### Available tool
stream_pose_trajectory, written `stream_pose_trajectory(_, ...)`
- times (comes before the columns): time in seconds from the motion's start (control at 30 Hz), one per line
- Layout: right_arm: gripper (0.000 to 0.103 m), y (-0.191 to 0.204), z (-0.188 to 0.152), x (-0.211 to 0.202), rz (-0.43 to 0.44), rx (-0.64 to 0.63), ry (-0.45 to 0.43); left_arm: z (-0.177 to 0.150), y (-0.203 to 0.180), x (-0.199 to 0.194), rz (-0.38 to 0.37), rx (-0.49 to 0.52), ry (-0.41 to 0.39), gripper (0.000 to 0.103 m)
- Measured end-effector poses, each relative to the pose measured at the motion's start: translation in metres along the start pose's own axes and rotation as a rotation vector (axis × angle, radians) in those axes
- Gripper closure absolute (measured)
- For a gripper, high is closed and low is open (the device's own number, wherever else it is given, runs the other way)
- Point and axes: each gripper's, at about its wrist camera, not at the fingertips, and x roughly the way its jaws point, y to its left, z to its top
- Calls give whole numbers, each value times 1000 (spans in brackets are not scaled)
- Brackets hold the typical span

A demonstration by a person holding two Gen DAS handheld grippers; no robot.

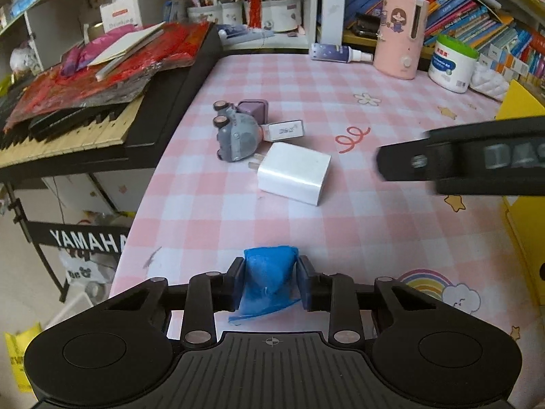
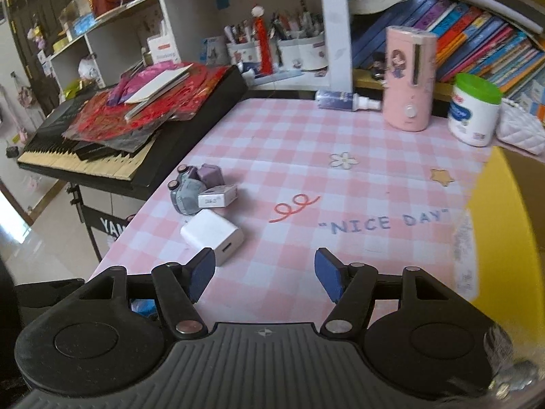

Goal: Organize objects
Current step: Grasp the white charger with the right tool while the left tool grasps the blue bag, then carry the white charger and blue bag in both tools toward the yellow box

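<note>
My left gripper (image 1: 270,281) is shut on a small blue wrapped packet (image 1: 267,277), held above the near edge of the pink checked table (image 1: 340,102). Ahead lie a white charger block (image 1: 294,173), a grey toy car (image 1: 235,134), a purple cube (image 1: 252,108) and a small white box (image 1: 286,129), bunched together. The same group shows in the right wrist view: charger (image 2: 213,233), car (image 2: 186,192), cube (image 2: 210,173), box (image 2: 218,197). My right gripper (image 2: 265,274) is open and empty over the table, right of the charger. It also crosses the left wrist view (image 1: 460,158).
A keyboard piled with red papers (image 1: 102,78) borders the table's left side. At the back stand a pink humidifier (image 1: 400,34), a white jar with a green lid (image 1: 451,63) and a spray bottle (image 1: 337,52). A yellow box (image 2: 504,221) is on the right.
</note>
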Motion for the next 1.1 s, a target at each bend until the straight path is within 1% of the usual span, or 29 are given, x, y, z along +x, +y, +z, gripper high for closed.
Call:
stream_pose_trajectory(0.13,34,12,6,21,25,-35,14,-2,16,-15,7,-87,-5,74)
stream_pose_trajectory(0.2,27,20,8,33,37,-61,11,-5,25,-24,17,-138,-2,74)
stream_pose_trajectory(0.23,25,23,9,40,45,-75,13,-6,29,-28,19,-162,-2,74)
stream_pose_trajectory(0.3,25,31,9,55,38,-103,15,-8,36,-35,24,-200,-6,74)
stream_pose_trajectory(0.37,25,41,8,71,18,-126,20,-10,39,-41,30,-216,-8,74)
stream_pose_trajectory(0.43,24,47,8,84,16,-137,21,-11,42,-47,38,-220,-10,74)
stream_pose_trajectory(0.53,25,55,7,99,6,-162,9,-13,46,-54,56,-224,-16,74)
stream_pose_trajectory(0.57,30,57,7,103,6,-169,8,-13,47,-55,60,-227,-17,74)
stream_pose_trajectory(0.6,40,58,7,106,8,-177,9,-14,47,-57,62,-230,-19,74)
stream_pose_trajectory(0.63,40,59,6,108,6,-186,13,-14,48,-59,61,-232,-23,74)
stream_pose_trajectory(0.7,40,60,5,107,5,-200,10,-15,47,-62,55,-233,-33,74)
stream_pose_trajectory(0.83,41,57,-1,95,23,-212,37,-15,46,-66,30,-239,-61,74)
stream_pose_trajectory(0.97,41,45,-10,69,32,-181,64,-18,45,-74,-8,-258,-92,74)
stream_pose_trajectory(1.1,41,30,-15,37,9,-147,74,-24,43,-85,-44,-268,-116,74)
